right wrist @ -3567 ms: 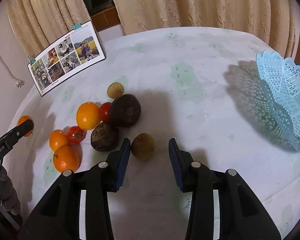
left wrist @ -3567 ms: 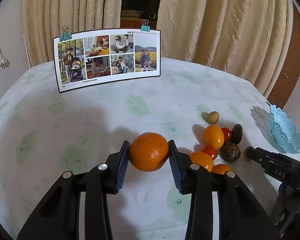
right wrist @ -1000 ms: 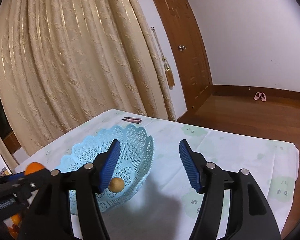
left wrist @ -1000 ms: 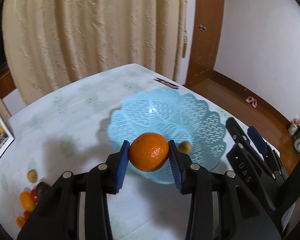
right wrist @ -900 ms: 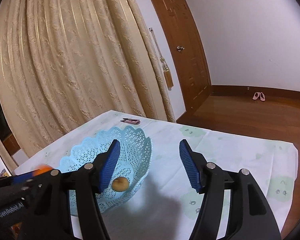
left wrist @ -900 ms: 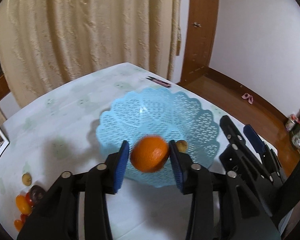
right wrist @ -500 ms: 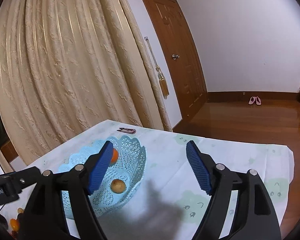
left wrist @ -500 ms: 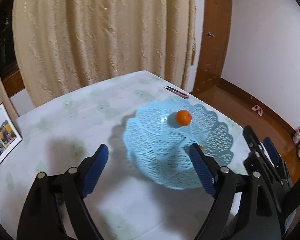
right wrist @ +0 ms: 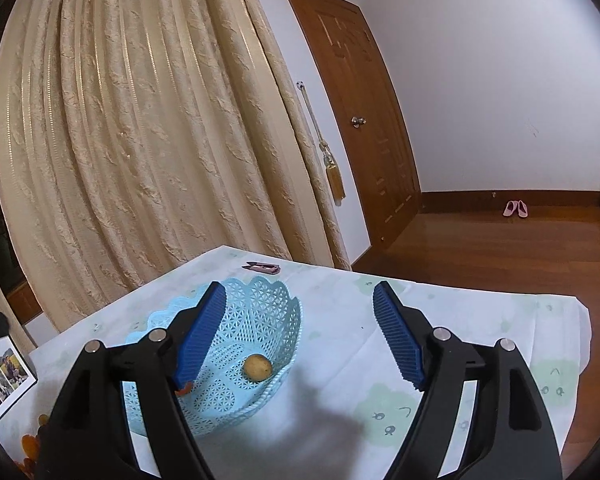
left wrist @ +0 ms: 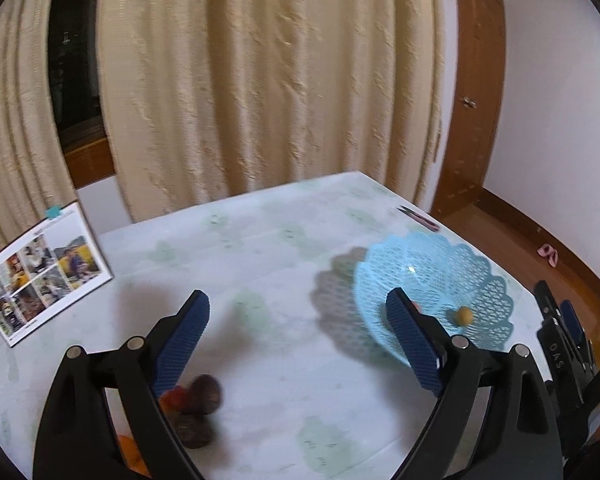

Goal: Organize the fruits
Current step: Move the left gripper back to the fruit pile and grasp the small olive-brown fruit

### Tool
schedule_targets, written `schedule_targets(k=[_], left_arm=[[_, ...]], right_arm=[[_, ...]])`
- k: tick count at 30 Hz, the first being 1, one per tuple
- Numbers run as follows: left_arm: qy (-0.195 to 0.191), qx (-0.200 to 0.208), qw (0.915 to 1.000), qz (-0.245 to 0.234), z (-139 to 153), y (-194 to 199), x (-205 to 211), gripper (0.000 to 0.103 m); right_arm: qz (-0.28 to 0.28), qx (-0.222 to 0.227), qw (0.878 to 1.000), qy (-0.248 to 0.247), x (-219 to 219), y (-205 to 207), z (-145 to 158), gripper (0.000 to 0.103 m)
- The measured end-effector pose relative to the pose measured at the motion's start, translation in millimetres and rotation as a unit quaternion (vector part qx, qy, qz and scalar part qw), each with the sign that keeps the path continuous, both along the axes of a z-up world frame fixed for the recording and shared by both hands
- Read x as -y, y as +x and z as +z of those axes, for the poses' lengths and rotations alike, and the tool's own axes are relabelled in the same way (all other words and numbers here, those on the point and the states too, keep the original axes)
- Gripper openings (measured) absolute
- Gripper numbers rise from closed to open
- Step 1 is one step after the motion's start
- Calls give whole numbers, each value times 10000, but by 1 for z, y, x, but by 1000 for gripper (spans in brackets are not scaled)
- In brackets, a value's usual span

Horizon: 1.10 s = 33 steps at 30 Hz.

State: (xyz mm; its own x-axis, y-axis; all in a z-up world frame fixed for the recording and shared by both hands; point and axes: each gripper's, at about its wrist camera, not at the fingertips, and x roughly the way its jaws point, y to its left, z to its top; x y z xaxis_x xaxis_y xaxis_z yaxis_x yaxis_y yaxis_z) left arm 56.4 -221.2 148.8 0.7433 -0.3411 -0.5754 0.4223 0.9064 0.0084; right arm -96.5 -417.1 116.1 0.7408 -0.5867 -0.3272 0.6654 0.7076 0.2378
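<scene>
Left gripper (left wrist: pixel 298 338) spread wide, holding nothing, above bench (left wrist: pixel 260 248). Right gripper (right wrist: pixel 298 334) likewise wide, unladen, over pale-blue lattice plastic basket (right wrist: pixel 276 312). Small tan round fruit (right wrist: pixel 257 367) inside basket; dark and orange fruits (left wrist: pixel 194 404) clustered bench-left.

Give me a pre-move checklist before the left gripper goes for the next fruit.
1. Left gripper open and empty: ok, jaws wide apart, nothing between them.
2. Right gripper open and empty: ok.
3. Blue basket upright on the table: ok.
4. Fruit already in the basket: ok, small brown fruit lies inside; an orange peeks out behind the right gripper's left finger.
5. Next targets located: ok, dark fruits sit low left in the left wrist view, blurred.
6. Exact count of fruit left in the pile: cannot tell, the left finger hides part of it.
</scene>
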Motion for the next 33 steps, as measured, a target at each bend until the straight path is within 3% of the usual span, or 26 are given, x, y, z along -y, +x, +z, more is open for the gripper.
schedule_targets(k=[6,13,23,29,33], left_arm=[[57,81,9992,388,4,8,-42,90],[187,-133,9954,933,-9,25,-88,90],[352,-945,9869,1260,-64,65,-113,89],[225,-1672,9794,1109,-94,88,-117,74],[138,-2032,9727,1108,-105,101,-117,57]], right_arm=[[36,-21,10000,-75,-3,1,1,78],[124,-117,9997,-157,-7,5,-1,78],[173,-204,9993,-254,-10,10,-1,78],[186,-239,9992,-274,-11,10,-2,78],[199,-257,9991,-284,-12,11,-2,78]])
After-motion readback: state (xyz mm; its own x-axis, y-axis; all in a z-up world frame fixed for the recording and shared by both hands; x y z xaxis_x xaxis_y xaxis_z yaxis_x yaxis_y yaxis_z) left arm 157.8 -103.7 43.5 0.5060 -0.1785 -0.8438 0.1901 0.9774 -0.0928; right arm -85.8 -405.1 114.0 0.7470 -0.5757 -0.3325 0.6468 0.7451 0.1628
